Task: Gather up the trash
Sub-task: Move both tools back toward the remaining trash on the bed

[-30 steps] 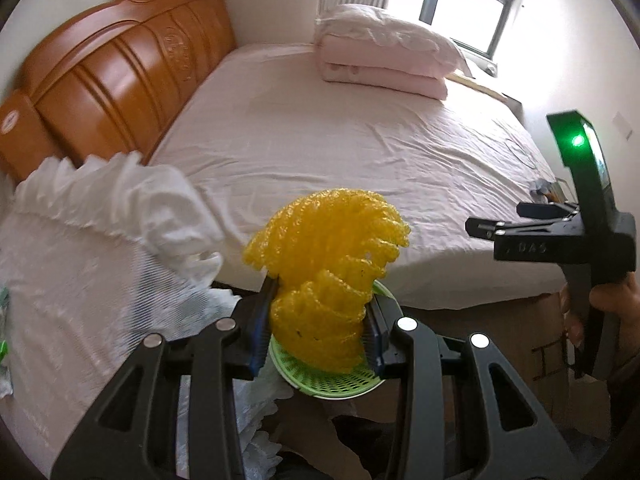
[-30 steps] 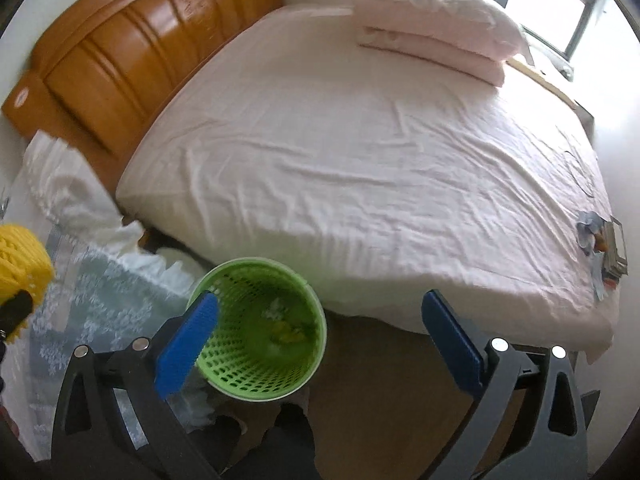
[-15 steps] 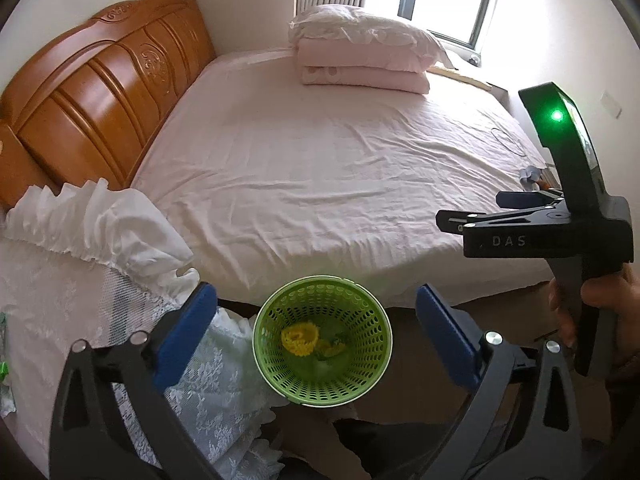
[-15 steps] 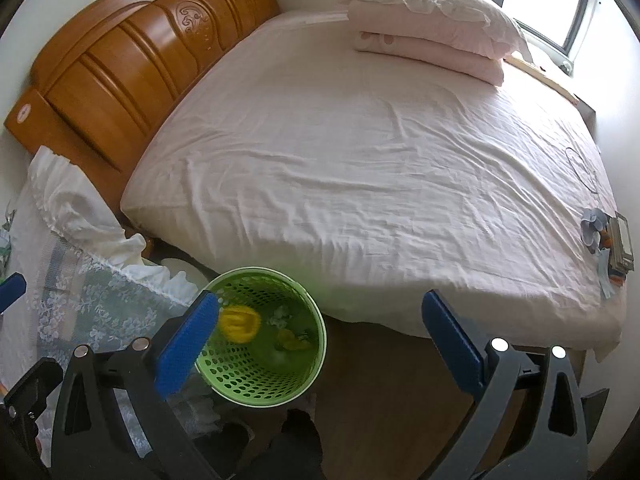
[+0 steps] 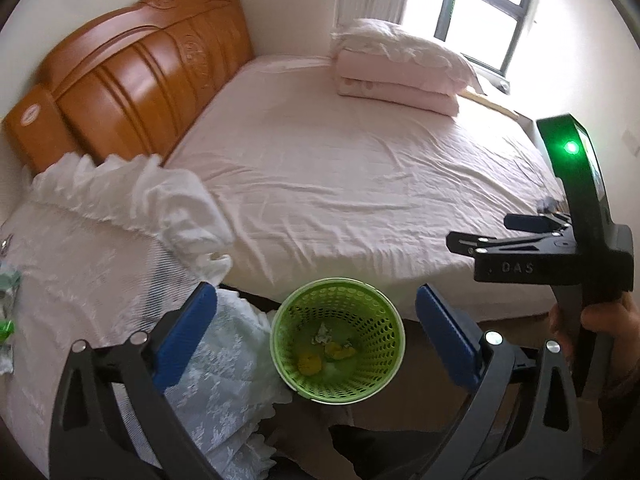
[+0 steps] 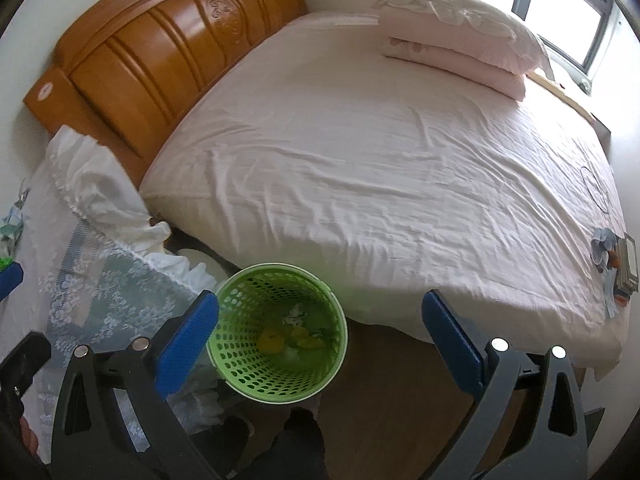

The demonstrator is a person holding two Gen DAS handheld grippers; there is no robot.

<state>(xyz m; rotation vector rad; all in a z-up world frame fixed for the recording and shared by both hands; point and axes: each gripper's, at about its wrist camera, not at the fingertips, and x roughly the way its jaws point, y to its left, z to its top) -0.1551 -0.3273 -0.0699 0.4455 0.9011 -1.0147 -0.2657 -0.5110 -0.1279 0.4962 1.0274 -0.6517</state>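
The green basket point(image 5: 338, 340) stands upright on the floor, mouth up, below and between the spread jaws of the left tongs point(image 5: 316, 334), which hold nothing. Yellow trash point(image 5: 310, 362) lies at its bottom (with a pale scrap). The right tongs point(image 6: 320, 336), also released, hang just over its right rim. The bed edge point(image 6: 360, 288) crowds the basket's far side; bare floor point(image 6: 400, 392) lies right.

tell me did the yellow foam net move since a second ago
Yes. The yellow foam net has dropped from the left tongs, now open, to the bottom of the green basket, which stays beside the bed.
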